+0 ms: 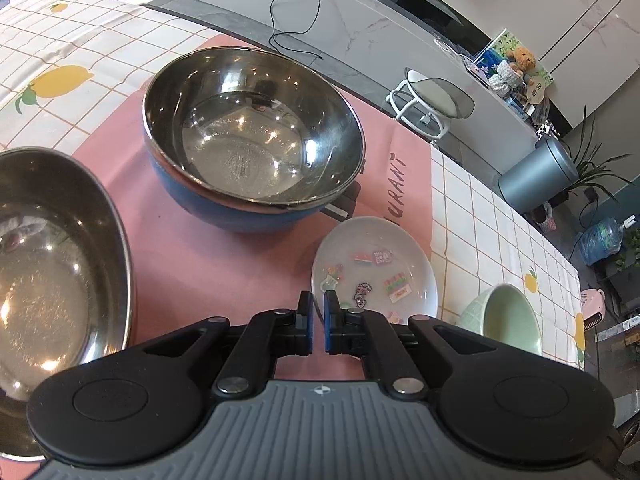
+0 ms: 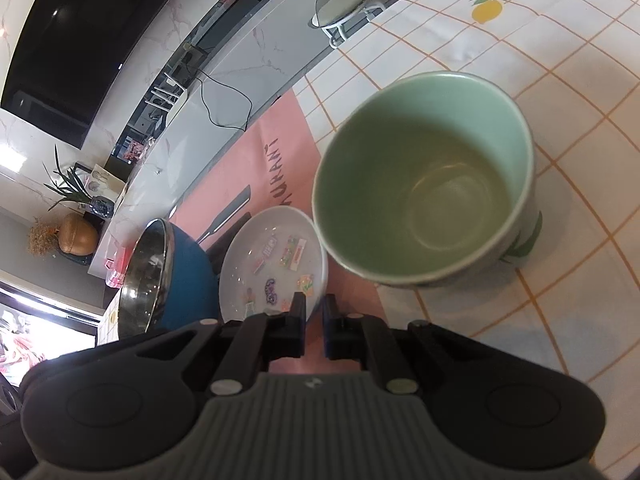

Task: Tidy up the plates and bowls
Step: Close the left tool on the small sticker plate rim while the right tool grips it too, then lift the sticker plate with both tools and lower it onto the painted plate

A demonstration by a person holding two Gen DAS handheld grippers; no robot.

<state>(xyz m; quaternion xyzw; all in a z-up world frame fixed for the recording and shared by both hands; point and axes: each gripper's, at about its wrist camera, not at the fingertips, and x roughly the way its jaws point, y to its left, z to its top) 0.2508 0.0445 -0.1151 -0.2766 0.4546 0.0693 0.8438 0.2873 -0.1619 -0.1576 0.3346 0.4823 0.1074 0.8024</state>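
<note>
Steel bowl (image 1: 52,256) runs off frame; left jaws perhaps grip white plate (image 1: 376,264).

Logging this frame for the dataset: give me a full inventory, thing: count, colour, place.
steel bowl: 1, silver, nested in the blue bowl on the pink mat
blue bowl: 1, blue, on the pink mat
second steel bowl: 1, silver, left edge of the left wrist view
small plate: 1, white with stickers, at the mat's right edge
green bowl: 1, pale green, on the checked cloth, right of the plate
pink mat: 1, pink, over the cloth
tablecloth: 1, white, orange grid, lemons
stool: 1, white, beyond the table
left gripper: nearly shut, empty
right gripper: nearly shut, empty
</note>
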